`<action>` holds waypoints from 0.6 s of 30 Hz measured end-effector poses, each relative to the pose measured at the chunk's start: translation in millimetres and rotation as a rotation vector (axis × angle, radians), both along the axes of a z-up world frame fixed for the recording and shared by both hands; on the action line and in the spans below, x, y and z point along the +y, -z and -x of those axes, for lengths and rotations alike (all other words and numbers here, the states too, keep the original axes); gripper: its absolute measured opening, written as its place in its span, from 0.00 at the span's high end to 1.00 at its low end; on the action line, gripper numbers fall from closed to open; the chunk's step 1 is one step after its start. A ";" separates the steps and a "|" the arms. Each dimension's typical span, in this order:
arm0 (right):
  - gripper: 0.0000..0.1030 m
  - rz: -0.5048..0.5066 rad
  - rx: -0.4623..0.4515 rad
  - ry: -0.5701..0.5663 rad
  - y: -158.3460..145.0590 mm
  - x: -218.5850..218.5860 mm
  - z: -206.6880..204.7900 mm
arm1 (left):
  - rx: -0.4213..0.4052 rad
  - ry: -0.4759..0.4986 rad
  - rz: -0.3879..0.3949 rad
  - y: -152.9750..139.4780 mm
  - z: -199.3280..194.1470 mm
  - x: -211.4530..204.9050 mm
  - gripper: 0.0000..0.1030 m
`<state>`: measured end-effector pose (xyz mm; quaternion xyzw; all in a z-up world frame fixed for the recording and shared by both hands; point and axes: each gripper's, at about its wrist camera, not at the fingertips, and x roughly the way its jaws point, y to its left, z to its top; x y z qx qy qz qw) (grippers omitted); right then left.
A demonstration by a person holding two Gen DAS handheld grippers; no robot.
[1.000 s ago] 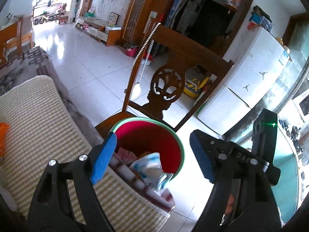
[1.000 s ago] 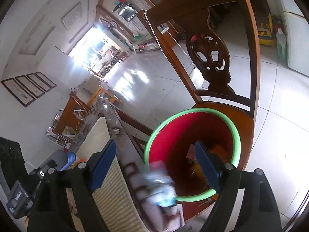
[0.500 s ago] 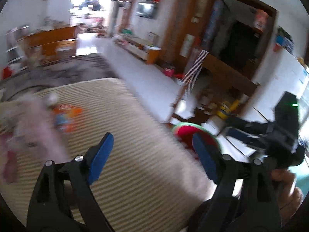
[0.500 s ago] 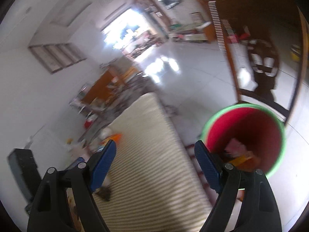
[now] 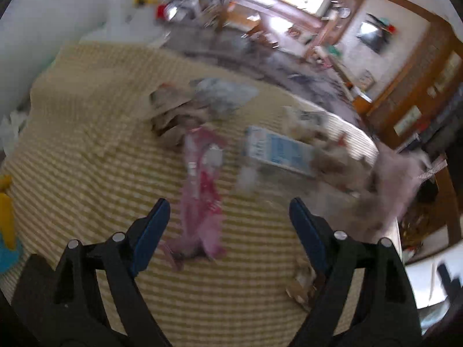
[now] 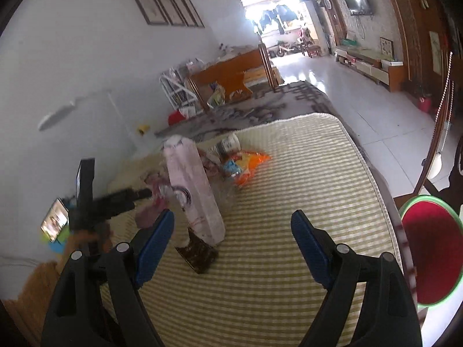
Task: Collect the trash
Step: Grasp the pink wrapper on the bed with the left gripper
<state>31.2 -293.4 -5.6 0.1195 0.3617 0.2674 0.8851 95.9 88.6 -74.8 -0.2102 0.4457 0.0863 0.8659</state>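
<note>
Left wrist — pink wrapper between parted jaws

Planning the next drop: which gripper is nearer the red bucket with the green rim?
Right. The right gripper hangs over the mat beside the red bucket; the left gripper faces the litter, bucket unseen.

Crumpled wrappers lie scattered on striped mat.
</note>
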 end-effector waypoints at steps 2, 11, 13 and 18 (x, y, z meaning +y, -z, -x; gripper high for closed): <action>0.22 -0.022 0.005 0.014 2.1 -3.8 -2.3 | 0.057 0.013 -0.039 10.6 -11.6 -0.8 0.23; 0.22 -0.020 0.018 0.010 4.8 -4.5 -2.1 | 0.145 -0.001 -0.053 37.5 -2.8 10.2 0.78; 0.22 -0.017 0.021 0.005 4.3 -4.5 -1.1 | 0.119 0.005 -0.026 31.2 12.9 6.6 0.80; 0.22 -0.016 0.034 -0.001 6.6 -2.9 -2.9 | 0.048 0.039 -0.011 13.3 58.2 -17.0 0.81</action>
